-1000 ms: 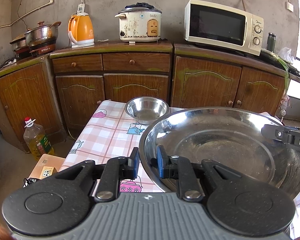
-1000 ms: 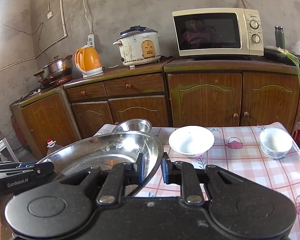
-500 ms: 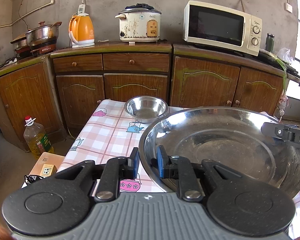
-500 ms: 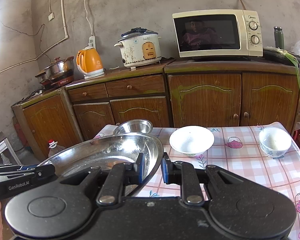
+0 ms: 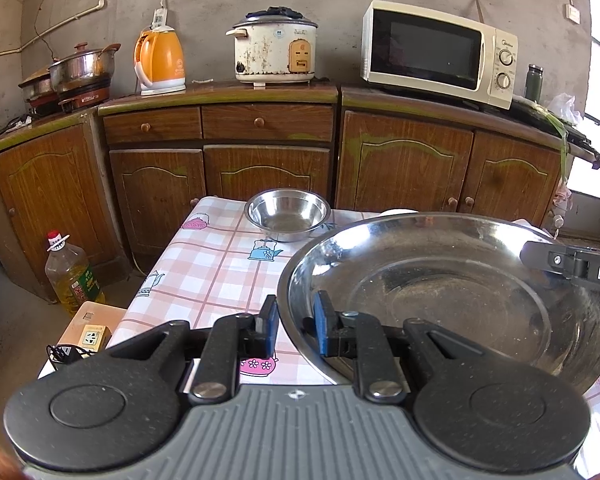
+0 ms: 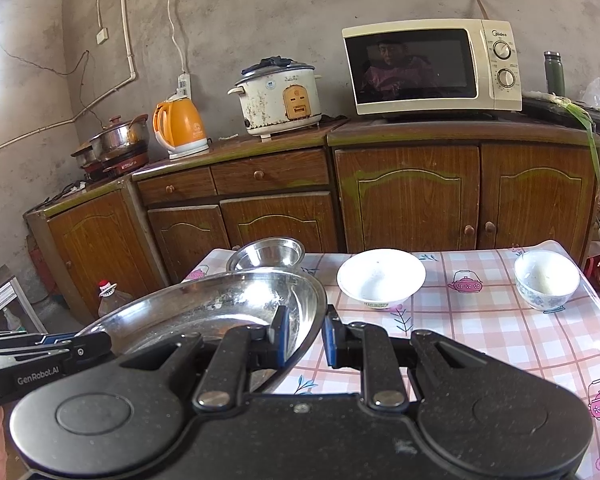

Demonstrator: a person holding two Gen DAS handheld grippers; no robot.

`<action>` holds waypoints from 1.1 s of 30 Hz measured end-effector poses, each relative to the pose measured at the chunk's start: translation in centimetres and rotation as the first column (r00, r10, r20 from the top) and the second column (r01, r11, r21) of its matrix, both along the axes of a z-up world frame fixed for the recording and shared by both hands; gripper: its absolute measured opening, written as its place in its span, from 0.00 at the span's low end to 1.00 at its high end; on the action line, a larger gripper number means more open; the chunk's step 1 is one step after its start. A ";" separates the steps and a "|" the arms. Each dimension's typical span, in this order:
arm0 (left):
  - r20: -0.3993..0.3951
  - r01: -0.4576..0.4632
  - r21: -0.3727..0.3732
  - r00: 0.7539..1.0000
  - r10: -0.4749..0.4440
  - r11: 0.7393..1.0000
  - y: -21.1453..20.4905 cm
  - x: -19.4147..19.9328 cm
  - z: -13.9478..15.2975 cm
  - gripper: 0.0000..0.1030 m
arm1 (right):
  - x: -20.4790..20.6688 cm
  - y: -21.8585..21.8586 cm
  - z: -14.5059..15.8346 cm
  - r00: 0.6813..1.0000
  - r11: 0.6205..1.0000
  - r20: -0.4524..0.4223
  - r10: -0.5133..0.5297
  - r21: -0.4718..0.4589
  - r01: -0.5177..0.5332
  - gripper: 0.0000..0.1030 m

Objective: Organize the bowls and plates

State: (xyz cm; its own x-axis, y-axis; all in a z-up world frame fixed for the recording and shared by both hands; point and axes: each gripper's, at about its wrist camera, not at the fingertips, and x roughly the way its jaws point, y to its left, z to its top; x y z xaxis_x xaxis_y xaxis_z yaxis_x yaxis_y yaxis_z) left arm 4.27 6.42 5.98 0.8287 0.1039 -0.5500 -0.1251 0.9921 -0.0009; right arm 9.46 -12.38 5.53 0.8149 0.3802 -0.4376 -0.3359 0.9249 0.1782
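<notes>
The large steel basin, with only a dull film on its bottom, hangs tilted above the checked tablecloth, its rim straddled on opposite sides by the left gripper and right gripper, whose pads look just short of the metal. Beyond it sit a small steel bowl, a white bowl and a patterned bowl, all showing nothing inside

On the wooden cabinets stood a microwave at one o'clock, a rice cooker at twelve and an orange kettle at ten; an oil bottle stood on the floor.
</notes>
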 end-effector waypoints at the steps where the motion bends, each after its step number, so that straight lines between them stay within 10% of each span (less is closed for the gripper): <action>1: 0.000 0.001 0.000 1.000 -0.001 1.000 0.0 0.0 0.0 0.19 | -0.1 -0.2 -0.1 1.000 1.000 -0.001 0.001 0.001 -0.001 0.23; 33: -0.027 0.062 -0.025 0.998 -0.062 0.998 -1.6 -0.9 -1.3 0.19 | -2.1 -2.8 -0.9 0.999 0.999 -0.024 -0.045 0.009 0.045 0.23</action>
State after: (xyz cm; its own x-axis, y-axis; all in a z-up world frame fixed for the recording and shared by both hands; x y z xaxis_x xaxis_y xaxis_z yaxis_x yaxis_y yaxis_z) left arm 3.34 4.80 4.69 0.8174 0.0392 -0.5748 -0.0636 0.9977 -0.0224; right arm 7.39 -15.16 4.65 0.8204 0.3475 -0.4541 -0.2894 0.9373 0.1943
